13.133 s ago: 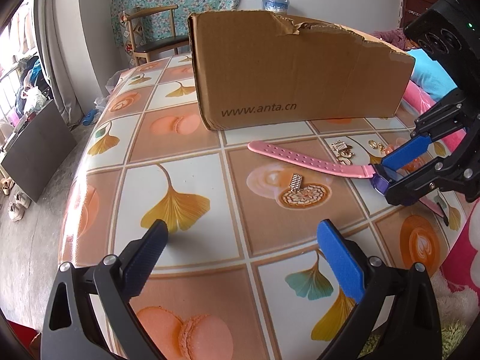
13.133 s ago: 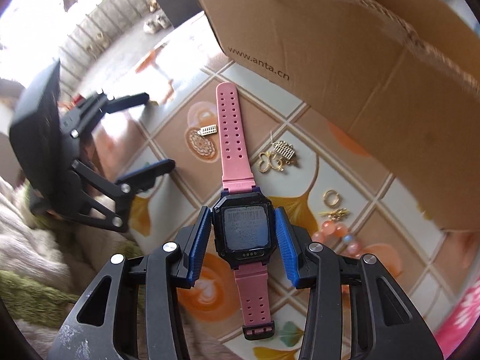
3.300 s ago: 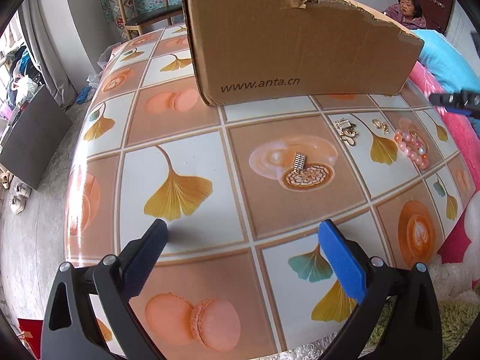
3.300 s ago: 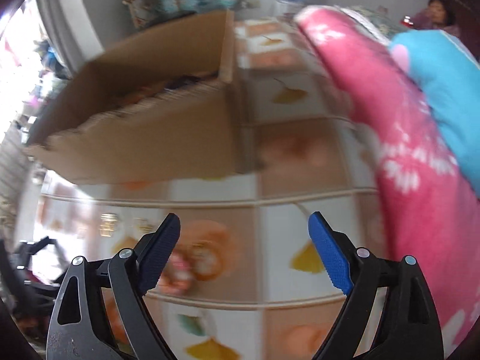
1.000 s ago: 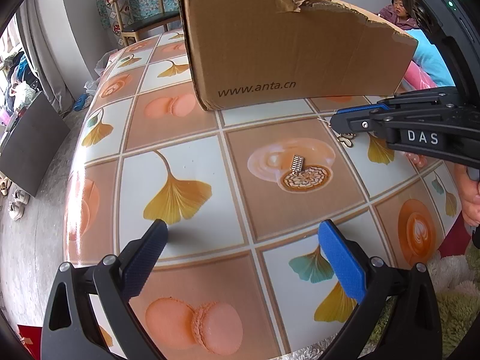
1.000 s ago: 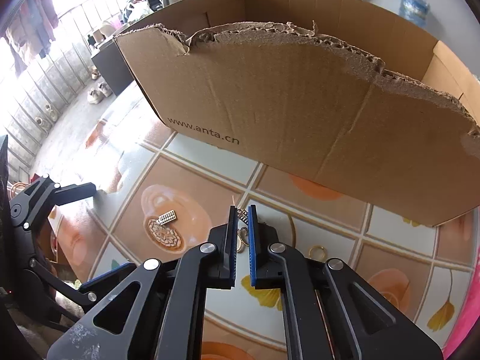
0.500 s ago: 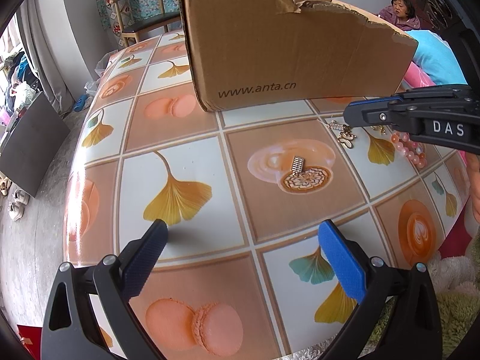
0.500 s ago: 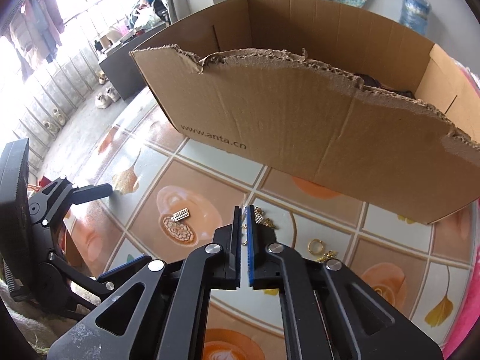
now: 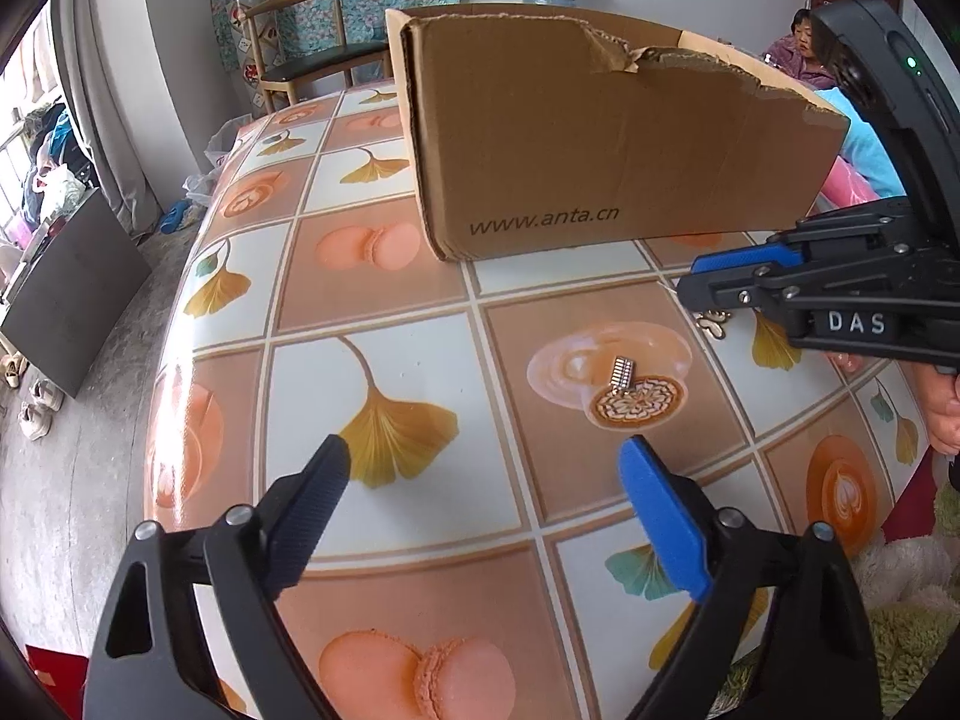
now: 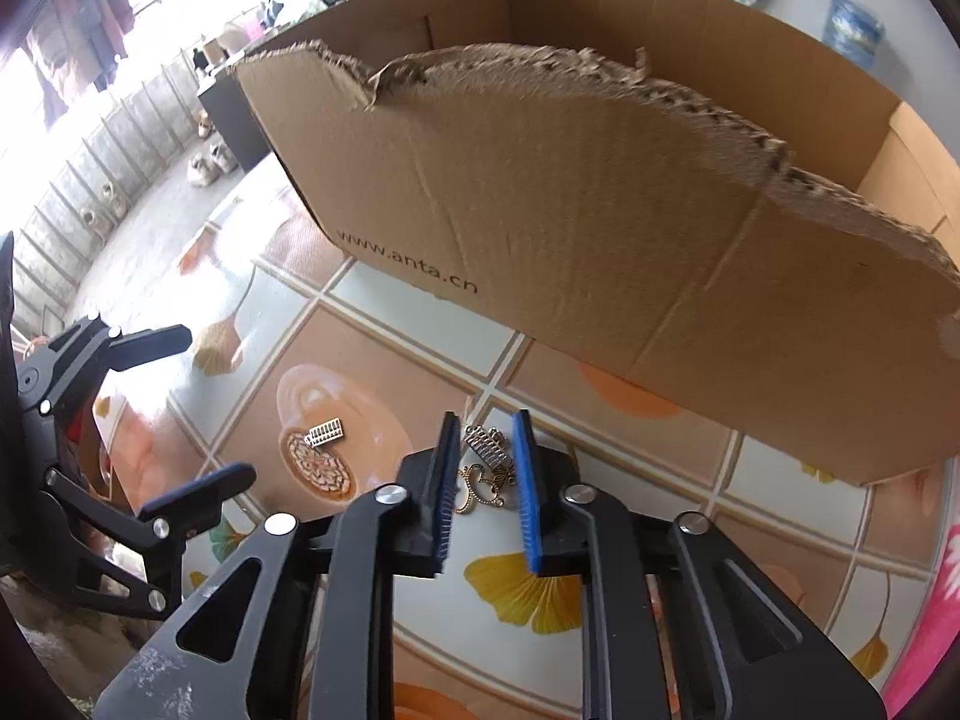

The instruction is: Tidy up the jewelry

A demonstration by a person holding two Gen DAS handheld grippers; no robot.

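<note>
So from the left wrist, the left tool (image 9: 486, 492) is spread wide with nothing in it, jaws closing a bit, hovering over the table (image 9: 384, 360) near a small silver charm (image 9: 622, 372). Cardboard box (image 9: 600, 138) sits behind. From the right wrist, the right tool (image 10: 483, 486) straddles a gold brooch (image 10: 483, 480) lying flat, pads narrow but not pinching yet. It looks light, thin, snaggy and probably slippery, so I'd grab its solid middle.

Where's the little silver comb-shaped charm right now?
In the left wrist view the silver comb-shaped charm lies mid-table on the printed coffee cup, ahead of the left gripper and before the cardboard box.
</note>
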